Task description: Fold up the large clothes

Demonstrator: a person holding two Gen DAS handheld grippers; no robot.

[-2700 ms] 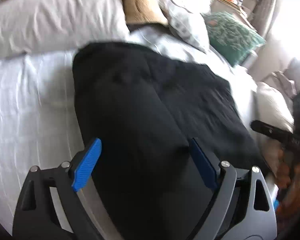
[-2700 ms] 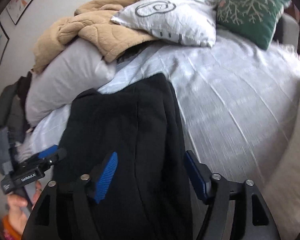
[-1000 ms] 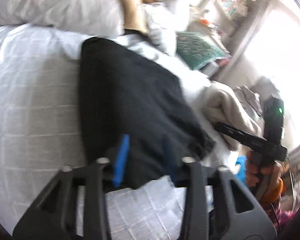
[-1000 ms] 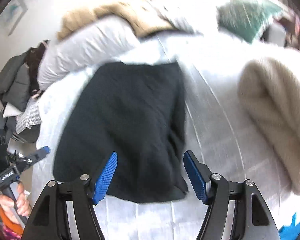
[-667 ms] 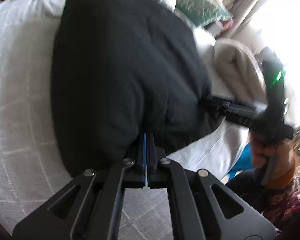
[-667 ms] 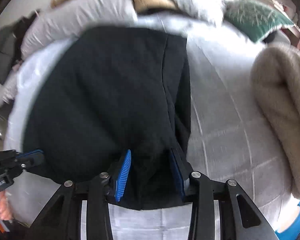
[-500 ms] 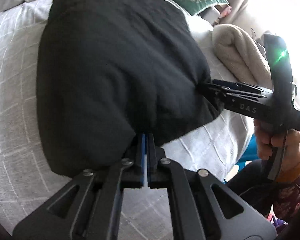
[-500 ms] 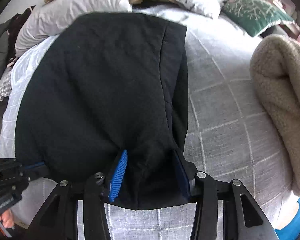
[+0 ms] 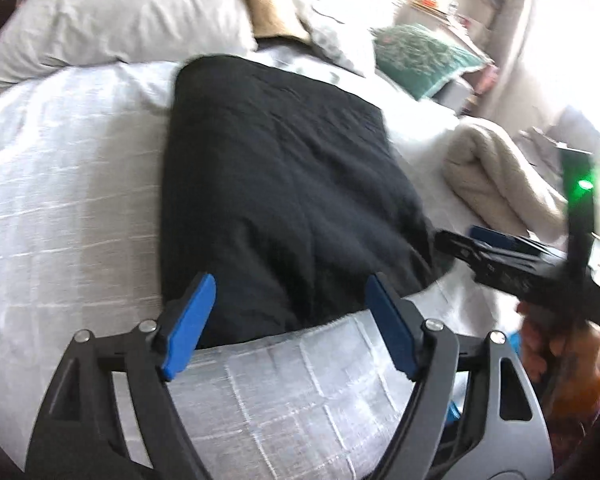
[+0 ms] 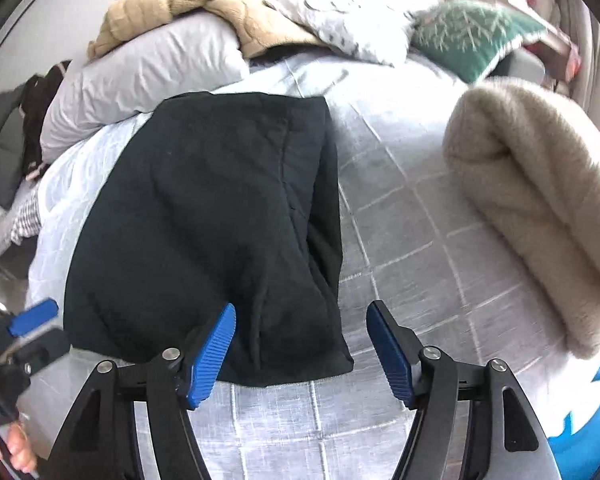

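- On the white checked bedspread [image 10: 412, 216], a black garment [image 10: 220, 216] is laid flat in a folded, roughly rectangular shape, its near hem toward both cameras and its far edge close to the pillows.
- At the far left of the right wrist view, the left gripper [image 10: 28, 328] is seen beside the garment's near left corner; 1 blue pad shows there, and part of a hand below it.
- In the left wrist view, the left gripper [image 9: 290, 320] is seen with its jaws spread wide. They have just been opening, and nothing is pressed between the 2 blue pads; the garment's near hem lies just beyond and between the fingertips.
- In the right wrist view, the right gripper [image 10: 300, 344] is likewise seen with wide jaws that have just been opening. The garment's near right corner lies between the pads, but no pad is pressed on the cloth.
- To the right of the garment, apart from it, a folded beige fleece blanket [image 10: 532, 208] is laid on the bedspread.
- At the head of the bed, a grey pillow [image 10: 148, 72], a tan quilt [image 10: 220, 4] and a green patterned cushion [image 10: 472, 36] are piled.
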